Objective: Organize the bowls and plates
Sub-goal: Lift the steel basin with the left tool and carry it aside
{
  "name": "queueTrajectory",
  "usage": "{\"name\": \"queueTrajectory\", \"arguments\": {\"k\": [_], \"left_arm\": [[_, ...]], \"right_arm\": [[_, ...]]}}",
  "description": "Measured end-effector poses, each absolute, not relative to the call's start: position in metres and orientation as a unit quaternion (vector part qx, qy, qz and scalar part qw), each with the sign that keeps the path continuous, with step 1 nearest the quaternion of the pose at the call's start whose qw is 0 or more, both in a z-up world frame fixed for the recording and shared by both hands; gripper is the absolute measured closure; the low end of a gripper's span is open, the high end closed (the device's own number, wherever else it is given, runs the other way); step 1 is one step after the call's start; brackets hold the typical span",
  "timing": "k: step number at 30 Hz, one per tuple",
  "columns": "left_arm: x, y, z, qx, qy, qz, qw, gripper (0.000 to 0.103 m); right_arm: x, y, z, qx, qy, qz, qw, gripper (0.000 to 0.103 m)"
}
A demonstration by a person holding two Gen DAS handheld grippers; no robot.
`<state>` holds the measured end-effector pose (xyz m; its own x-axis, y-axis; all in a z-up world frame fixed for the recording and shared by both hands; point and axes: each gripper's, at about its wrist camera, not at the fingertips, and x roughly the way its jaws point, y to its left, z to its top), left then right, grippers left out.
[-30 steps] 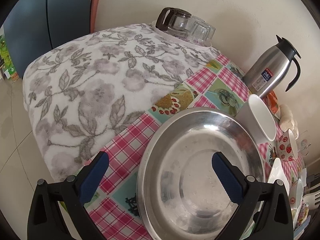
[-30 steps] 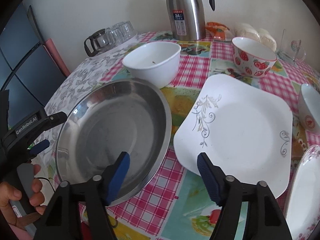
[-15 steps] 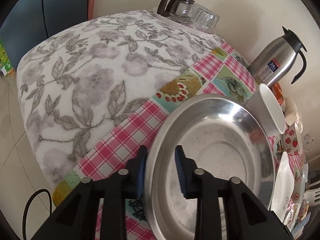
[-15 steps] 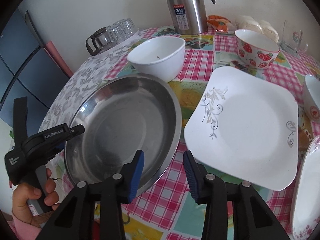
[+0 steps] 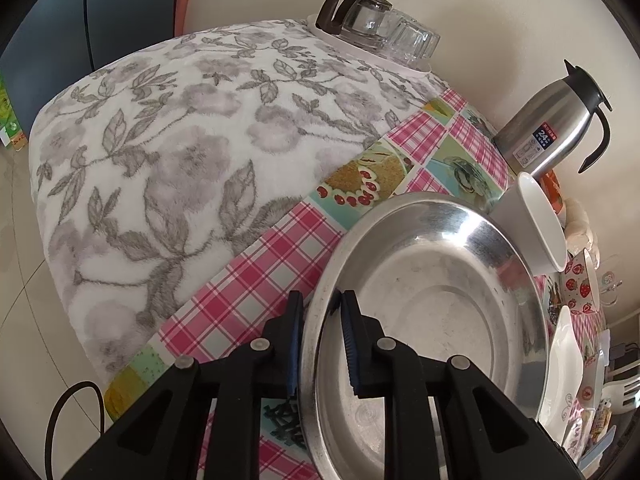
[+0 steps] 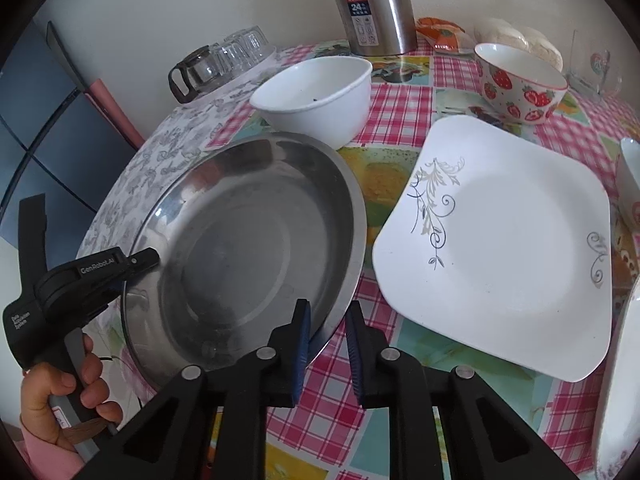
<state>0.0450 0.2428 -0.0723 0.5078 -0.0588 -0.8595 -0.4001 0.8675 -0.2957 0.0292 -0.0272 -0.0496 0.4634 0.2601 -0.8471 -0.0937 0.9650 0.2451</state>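
Observation:
A large round steel plate [image 5: 432, 312] [image 6: 248, 248] lies on the checked tablecloth. My left gripper [image 5: 320, 300] is closing on its left rim, which sits between the blue pads. In the right wrist view, a hand holds the left gripper [image 6: 140, 260] at the plate's far left. My right gripper [image 6: 328, 308] is closing on the plate's near right rim, one pad inside and one outside. A white bowl [image 6: 316, 92] stands just behind the plate. A white square plate [image 6: 512, 232] lies to its right, with a strawberry bowl [image 6: 520, 84] behind.
A steel thermos jug [image 6: 376, 4] stands at the back by the wall. A glass jug and upturned glasses [image 5: 356, 20] sit on a tray at the far left corner. A grey floral cloth [image 5: 180, 140] covers the table's left part. More white dishes [image 6: 616, 380] lie at the right edge.
Both grippers went from wide open to nearly closed. The left one shifted left onto the steel plate's left rim; the right one closed over the plate's near right rim.

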Motion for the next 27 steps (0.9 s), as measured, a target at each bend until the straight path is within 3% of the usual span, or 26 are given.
{"name": "queueTrajectory", "arguments": {"k": [17, 27], "left_arm": [[0.032, 0.240, -0.053, -0.252, 0.487, 0.081, 0.832, 0.085], [0.022, 0.225, -0.016, -0.243, 0.467, 0.069, 0.848, 0.085]], "right_arm": [[0.018, -0.035, -0.023, 0.077, 0.465, 0.124, 0.873, 0.084], [0.012, -0.057, -0.006, 0.122, 0.446, 0.130, 0.877, 0.085]]}}
